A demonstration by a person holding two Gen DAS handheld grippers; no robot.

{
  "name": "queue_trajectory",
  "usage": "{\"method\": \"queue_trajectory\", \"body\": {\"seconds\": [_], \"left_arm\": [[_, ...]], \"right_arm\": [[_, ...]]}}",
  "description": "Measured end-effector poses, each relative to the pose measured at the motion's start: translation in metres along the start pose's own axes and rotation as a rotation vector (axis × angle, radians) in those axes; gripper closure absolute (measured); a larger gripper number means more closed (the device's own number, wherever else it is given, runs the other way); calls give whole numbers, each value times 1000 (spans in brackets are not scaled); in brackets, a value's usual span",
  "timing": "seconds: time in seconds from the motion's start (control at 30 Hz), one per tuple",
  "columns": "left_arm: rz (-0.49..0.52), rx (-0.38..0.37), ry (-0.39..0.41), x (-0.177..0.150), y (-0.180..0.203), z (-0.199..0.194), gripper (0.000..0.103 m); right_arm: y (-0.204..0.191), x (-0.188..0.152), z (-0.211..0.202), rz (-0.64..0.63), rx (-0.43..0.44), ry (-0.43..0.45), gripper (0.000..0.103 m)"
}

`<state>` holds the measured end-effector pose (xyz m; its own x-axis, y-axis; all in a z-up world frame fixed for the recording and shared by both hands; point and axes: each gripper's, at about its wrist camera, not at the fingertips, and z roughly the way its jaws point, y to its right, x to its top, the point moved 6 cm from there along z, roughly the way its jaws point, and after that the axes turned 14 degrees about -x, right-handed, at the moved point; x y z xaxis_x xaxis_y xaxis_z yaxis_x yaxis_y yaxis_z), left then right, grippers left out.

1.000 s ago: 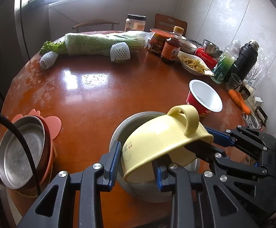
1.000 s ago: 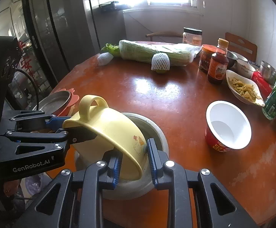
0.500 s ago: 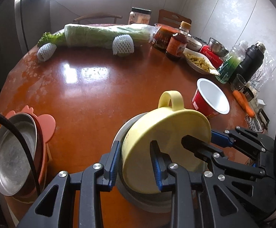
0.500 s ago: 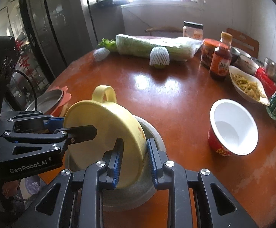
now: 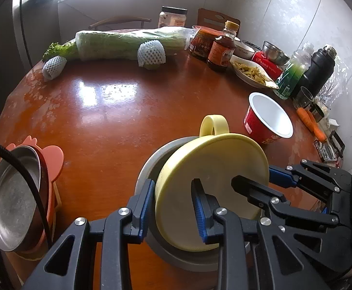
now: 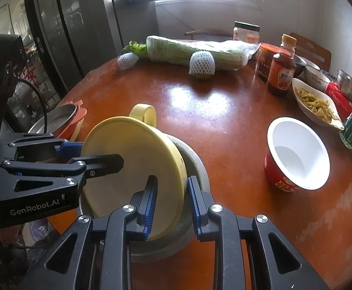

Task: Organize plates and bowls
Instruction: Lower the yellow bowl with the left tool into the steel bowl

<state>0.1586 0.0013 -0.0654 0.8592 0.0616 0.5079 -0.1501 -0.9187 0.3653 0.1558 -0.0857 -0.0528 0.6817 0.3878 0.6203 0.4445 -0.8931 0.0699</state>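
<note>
Yellow bowl point(image 5: 212, 186) sits tilted in the grey bowl point(image 5: 151, 166) at the table's point(image 5: 117, 111) near edge, its handle toward the far edge; my left tool point(image 5: 173, 205) is clenched on its left rim. From the right wrist view, my right tool point(image 6: 171, 200) pinches the opposite rim, and the yellow bowl probably hasn't seated flat.

Your yellow bowl point(image 5: 214, 183) over grey bowl point(image 5: 151, 166); your claws black, blue pads point(image 5: 144, 209). Red cup point(image 5: 267, 118), white inside. Counter point(image 5: 117, 111) glossy red-brown.
</note>
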Motion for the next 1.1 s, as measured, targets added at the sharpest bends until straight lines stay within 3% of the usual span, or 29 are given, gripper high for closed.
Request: {"method": "queue_trajectory", "body": {"seconds": [0.37, 1.1], "left_arm": [[33, 17, 3, 1, 0, 4, 72], [39, -23, 38, 3, -7, -5, 71]], "right_arm": [[3, 0, 4, 1, -22, -3, 76], [-8, 5, 4, -47, -49, 8, 71]]}}
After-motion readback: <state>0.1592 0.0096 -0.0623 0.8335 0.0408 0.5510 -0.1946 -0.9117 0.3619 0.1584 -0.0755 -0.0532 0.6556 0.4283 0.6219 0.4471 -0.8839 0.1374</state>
